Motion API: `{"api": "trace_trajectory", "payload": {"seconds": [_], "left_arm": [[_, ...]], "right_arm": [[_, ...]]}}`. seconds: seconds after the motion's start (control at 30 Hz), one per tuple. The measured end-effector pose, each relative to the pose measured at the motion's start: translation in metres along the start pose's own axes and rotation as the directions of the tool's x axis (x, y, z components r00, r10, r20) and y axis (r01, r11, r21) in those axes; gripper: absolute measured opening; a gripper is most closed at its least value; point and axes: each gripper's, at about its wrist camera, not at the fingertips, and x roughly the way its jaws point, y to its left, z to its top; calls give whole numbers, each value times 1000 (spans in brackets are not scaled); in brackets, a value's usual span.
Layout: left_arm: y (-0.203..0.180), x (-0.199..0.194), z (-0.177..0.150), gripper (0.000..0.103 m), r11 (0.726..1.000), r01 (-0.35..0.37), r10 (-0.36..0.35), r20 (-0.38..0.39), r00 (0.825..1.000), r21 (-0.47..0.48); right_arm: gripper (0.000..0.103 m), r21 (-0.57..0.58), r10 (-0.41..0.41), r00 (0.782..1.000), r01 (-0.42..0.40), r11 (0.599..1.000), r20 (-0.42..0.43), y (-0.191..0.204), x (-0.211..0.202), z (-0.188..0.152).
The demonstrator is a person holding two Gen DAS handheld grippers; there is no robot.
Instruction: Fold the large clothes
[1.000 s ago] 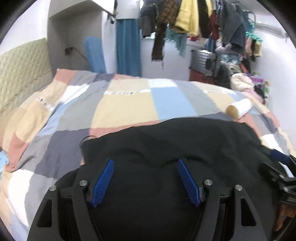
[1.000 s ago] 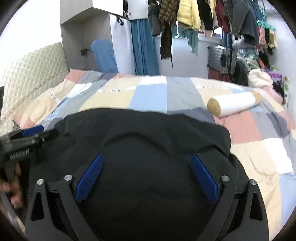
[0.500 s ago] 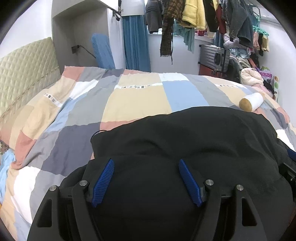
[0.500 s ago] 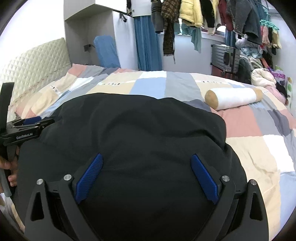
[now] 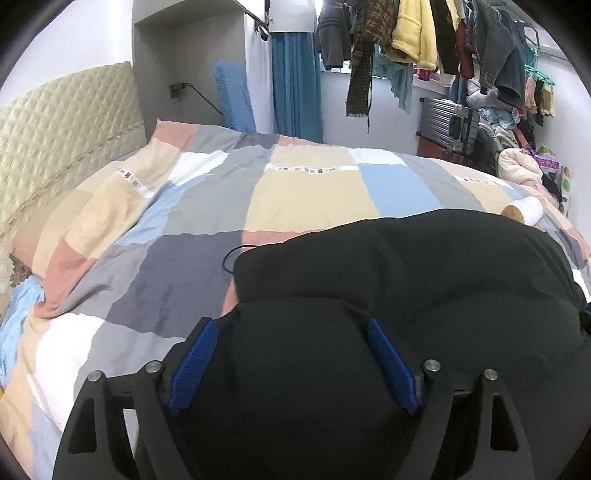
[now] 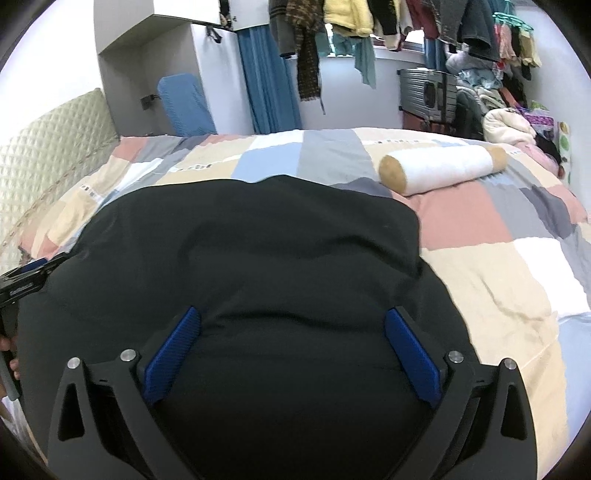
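Note:
A large black garment [image 5: 424,280] lies spread on the patchwork bed cover [image 5: 310,192], folded over on itself, with a thin black cord loop at its far left corner. My left gripper [image 5: 291,328] is open, its blue pads wide apart over the garment's near left part. In the right wrist view the same garment [image 6: 258,251] fills the near middle. My right gripper [image 6: 291,325] is open over its near edge, pads wide apart. The left gripper's tip [image 6: 29,280] shows at the left edge of that view.
A white bolster pillow with tan ends [image 6: 443,168] lies on the bed right of the garment. A quilted headboard [image 5: 62,129] stands at the left. Hanging clothes [image 5: 424,33], a suitcase [image 5: 447,125] and piled laundry stand beyond the bed.
Both grippers have drawn back and up from the garment, so more of the bed shows. The jaws stay open. The garment lies as before.

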Motion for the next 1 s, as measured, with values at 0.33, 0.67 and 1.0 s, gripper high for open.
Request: {"api": "trace_trajectory", "payload": {"seconds": [0.33,0.67,1.0], "left_arm": [[-2,-32,-4,83,1000,-16,15,59,998,17],[-14,-158,20,83,999,22,-28,188,982,33],[-30,-301,24,91,994,87,-99,247,964,59]], "right_arm": [[100,106,-83,996,80,991,26,-28,-22,-13],[103,62,-43,989,35,997,141,10,-109,0],[103,19,-48,944,44,999,327,46,-247,29]]}}
